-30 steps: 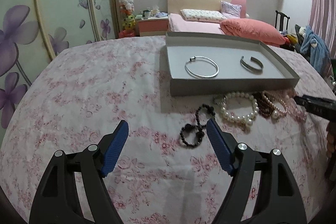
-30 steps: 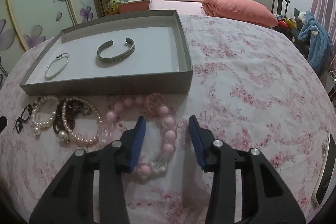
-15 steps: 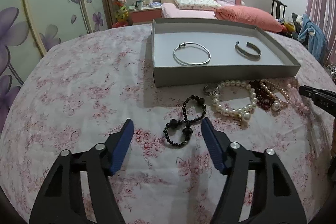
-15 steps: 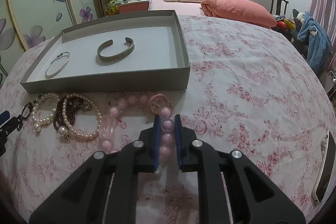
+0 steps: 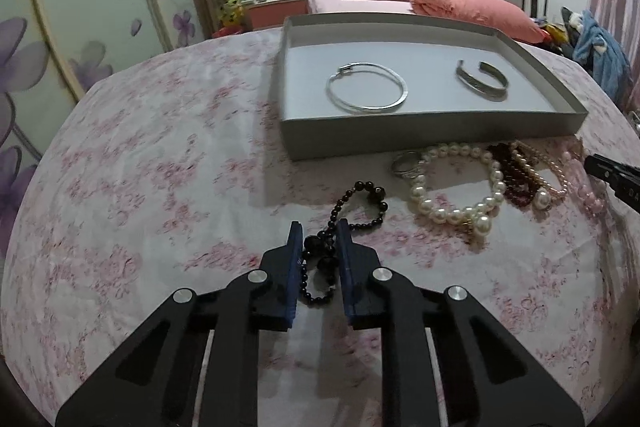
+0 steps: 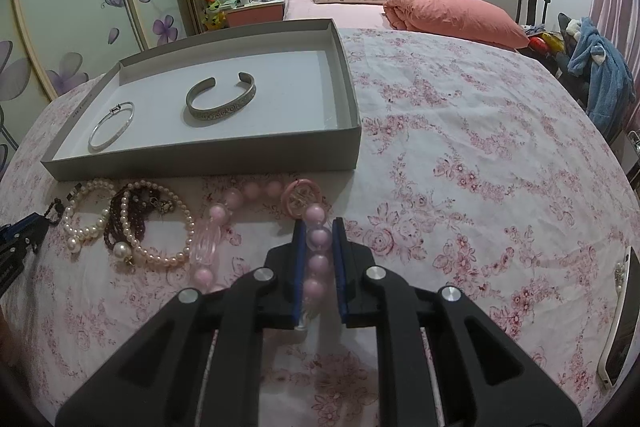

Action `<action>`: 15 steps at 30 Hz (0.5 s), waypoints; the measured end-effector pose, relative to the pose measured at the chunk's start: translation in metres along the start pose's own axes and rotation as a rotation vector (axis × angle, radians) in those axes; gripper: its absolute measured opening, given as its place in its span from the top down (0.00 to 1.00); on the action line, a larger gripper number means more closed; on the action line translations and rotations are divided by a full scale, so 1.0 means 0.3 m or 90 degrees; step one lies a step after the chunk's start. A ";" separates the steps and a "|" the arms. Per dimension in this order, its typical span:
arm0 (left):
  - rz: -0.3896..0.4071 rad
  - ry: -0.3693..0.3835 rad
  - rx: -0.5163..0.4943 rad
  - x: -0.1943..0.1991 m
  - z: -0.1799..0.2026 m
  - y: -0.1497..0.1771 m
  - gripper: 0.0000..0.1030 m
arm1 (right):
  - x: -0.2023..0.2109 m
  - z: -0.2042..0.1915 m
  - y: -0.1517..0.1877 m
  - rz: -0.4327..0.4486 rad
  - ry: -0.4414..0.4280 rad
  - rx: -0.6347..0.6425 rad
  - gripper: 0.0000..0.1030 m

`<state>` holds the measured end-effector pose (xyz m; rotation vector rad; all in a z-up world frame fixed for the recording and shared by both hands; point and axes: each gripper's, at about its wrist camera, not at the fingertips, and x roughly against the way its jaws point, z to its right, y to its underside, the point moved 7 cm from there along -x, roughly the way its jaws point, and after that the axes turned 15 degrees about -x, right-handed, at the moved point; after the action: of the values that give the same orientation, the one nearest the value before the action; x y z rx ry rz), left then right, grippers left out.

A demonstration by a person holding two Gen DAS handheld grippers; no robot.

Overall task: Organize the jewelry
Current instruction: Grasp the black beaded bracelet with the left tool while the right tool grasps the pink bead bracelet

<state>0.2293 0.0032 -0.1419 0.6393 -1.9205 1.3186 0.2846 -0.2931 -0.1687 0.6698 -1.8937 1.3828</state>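
Left gripper (image 5: 319, 233): my fingers are closed around the black bead bracelet (image 5: 352, 223) lying on the floral cloth (image 5: 160, 187)
Right gripper (image 6: 319, 231): clamped on the pink bead bracelet (image 6: 318, 239)
Grey tray (image 6: 208, 161): holds my thin silver bangle (image 6: 111, 126) and engraved cuff (image 6: 221, 99), well apart
Pearl bracelets (image 6: 132, 227): just in front of the tray

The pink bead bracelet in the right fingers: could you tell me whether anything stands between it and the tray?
Only the tray's near wall. The pink bracelet, clamped in the right gripper, lies just in front of it. Inside, the cuff and thin bangle sit left; the right part is bare.
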 end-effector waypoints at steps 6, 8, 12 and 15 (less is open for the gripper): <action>0.004 -0.009 0.005 0.006 -0.015 0.015 0.82 | -0.001 0.002 0.000 -0.001 -0.001 -0.001 0.86; 0.004 -0.009 0.009 0.007 -0.014 0.017 0.82 | -0.003 0.003 -0.001 -0.001 -0.003 -0.003 0.86; 0.004 -0.008 0.009 0.007 -0.015 0.011 0.82 | -0.003 0.003 -0.001 -0.001 -0.004 -0.003 0.86; 0.005 -0.006 0.012 0.007 -0.012 0.009 0.83 | -0.003 0.004 -0.001 -0.001 -0.006 -0.004 0.86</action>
<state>0.2270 0.0075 -0.1409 0.6487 -1.9228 1.3416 0.2850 -0.2943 -0.1695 0.6750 -1.9033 1.3742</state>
